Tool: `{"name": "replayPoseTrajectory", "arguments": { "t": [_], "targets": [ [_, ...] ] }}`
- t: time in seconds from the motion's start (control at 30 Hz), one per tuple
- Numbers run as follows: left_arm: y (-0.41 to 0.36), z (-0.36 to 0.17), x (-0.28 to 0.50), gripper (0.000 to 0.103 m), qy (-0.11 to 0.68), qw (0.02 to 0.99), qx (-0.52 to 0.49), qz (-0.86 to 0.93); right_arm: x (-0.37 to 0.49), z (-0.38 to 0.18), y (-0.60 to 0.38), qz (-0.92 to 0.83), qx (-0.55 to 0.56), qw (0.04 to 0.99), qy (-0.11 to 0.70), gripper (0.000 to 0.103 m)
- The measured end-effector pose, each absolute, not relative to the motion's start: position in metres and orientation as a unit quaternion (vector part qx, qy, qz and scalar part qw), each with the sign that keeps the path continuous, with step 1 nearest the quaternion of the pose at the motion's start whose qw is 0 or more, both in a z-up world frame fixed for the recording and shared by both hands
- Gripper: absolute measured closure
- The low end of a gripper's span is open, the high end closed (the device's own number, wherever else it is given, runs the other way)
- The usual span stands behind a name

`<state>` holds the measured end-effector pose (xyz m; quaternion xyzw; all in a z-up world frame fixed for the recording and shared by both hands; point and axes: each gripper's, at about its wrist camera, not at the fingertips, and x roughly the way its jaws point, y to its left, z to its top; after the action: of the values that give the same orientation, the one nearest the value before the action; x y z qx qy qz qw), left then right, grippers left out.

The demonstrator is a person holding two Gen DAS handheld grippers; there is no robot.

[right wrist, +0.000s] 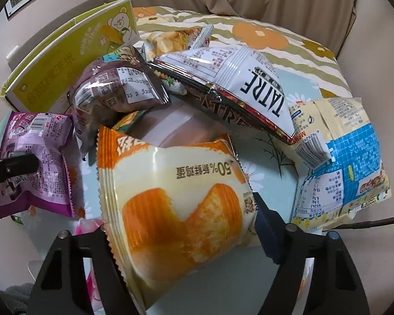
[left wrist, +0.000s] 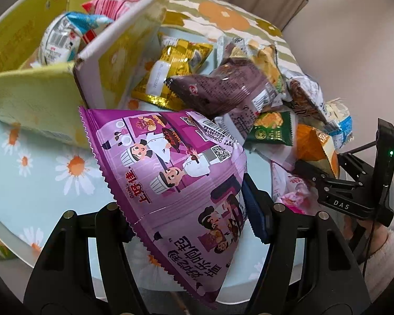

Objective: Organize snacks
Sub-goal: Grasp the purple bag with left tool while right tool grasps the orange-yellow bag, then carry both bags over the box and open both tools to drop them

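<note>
1. Right now the left claw is clamped on a glossy purple snack bag printed with cartoon chefs, its fingers pinching the bag's lower half from both sides.
2. Beside it the right claw grips a puffy orange-and-cream cake packet, the pads pressing on either edge.
3. Both packets sit low over a round bench with a pale blue daisy-print cover.
4. Just behind the purple bag stands an open yellow-green cardboard box, with a few wrapped snacks already inside.
5. Right of the box lies a loose heap: a dark brown shiny packet, a gold foil packet, a small green packet.
6. From the right-hand camera, a white-and-black crisp bag and a cream-and-blue bag lie further off, near a striped cushion with orange flowers.
</note>
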<state>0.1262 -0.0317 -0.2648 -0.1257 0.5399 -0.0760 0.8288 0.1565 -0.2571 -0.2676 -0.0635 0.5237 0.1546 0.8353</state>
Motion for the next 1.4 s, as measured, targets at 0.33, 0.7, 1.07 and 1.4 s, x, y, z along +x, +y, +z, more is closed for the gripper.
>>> {"name": "replayPoseTrajectory", "arguments": {
  "t": [0.33, 0.7, 1.07, 1.4],
  "targets": [
    [-0.029, -0.209, 0.109, 0.040, 0.509, 0.848, -0.118, -0.092, 0.132, -0.219, -0.254, 0.159, -0.051, 0.847, 0.504, 0.033],
    [0.014, -0.123, 0.122, 0.040, 0.437, 0.889, -0.110, -0.081, 0.133, -0.129, -0.202, 0.188, -0.068, 0.873, 0.445, 0.033],
    [0.120, -0.097, 0.176, 0.040, 0.432, 0.894, -0.097, -0.067, 0.180, -0.090, -0.088, 0.213, -0.060, 0.882, 0.417, 0.033],
    [0.196, -0.139, 0.242, 0.040, 0.477, 0.872, -0.071, -0.084, 0.220, -0.104, 0.013, 0.203, -0.053, 0.869, 0.449, 0.033]
  ]
}}
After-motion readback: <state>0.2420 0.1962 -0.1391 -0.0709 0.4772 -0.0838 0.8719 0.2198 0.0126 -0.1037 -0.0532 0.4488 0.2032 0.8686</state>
